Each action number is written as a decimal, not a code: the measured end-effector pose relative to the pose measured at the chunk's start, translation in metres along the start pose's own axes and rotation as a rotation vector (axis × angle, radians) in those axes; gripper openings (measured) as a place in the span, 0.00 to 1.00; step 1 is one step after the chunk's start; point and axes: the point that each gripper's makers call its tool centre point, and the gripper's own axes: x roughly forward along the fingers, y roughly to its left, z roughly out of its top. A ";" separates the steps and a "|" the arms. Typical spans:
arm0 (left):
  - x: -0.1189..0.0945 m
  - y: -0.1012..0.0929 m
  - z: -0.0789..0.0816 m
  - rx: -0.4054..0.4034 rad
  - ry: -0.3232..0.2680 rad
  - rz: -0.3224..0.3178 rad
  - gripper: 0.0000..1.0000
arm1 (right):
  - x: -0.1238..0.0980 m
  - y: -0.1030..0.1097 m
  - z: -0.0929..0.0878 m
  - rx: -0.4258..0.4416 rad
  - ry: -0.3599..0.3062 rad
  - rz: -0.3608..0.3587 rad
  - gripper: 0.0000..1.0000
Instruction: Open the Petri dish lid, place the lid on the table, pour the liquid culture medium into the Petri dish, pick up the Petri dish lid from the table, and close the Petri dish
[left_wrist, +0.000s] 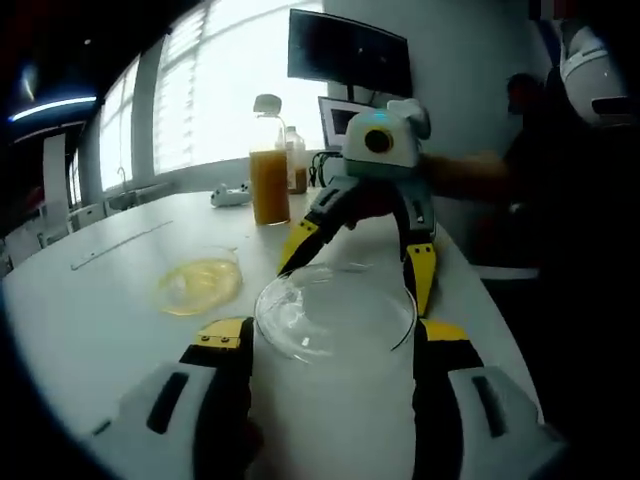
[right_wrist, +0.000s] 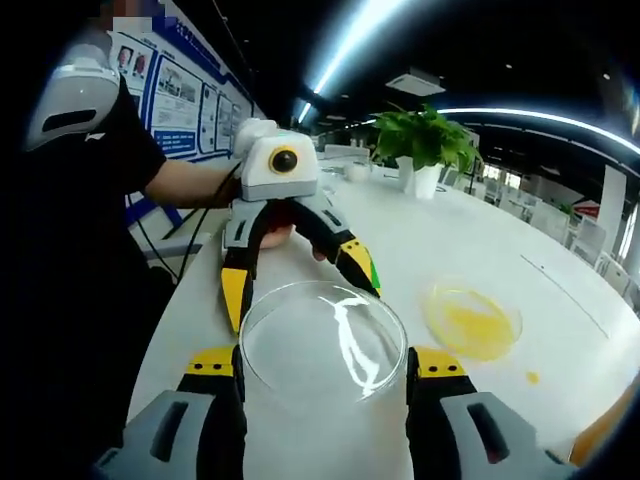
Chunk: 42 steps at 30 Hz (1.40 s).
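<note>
Here, both grippers meet at the clear Petri dish lid (right_wrist: 322, 340).
Right gripper (right_wrist: 322, 365) and left gripper (left_wrist: 335, 335) each have wide-spread jaws flanking the lid's rim; whether they grip it, I cannot tell. Beyond, the yellow-filled Petri dish (right_wrist: 472, 322) sits on the white table (right_wrist: 560, 300).

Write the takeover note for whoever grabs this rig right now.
Left hand-held gripper and right hand-held gripper: both appear shut on the clear Petri dish lid, held between them above the white table.
Petri dish sits uncovered on the table, yellow medium in it; a small yellow drop lies beside it. Culture medium bottle stands upright further back.
Done: lid off, medium poured, lid picked up.
Left: carry the lid over and close the dish.
</note>
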 end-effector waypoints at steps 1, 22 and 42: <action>0.000 0.001 -0.001 -0.002 0.000 -0.002 0.56 | 0.000 0.000 0.000 0.000 0.000 0.000 0.59; -0.006 0.014 0.031 0.009 -0.046 -0.001 0.55 | -0.015 -0.015 0.031 -0.030 -0.042 0.003 0.58; 0.002 0.074 0.054 0.056 -0.039 0.033 0.55 | -0.009 -0.075 0.052 -0.073 -0.021 -0.010 0.58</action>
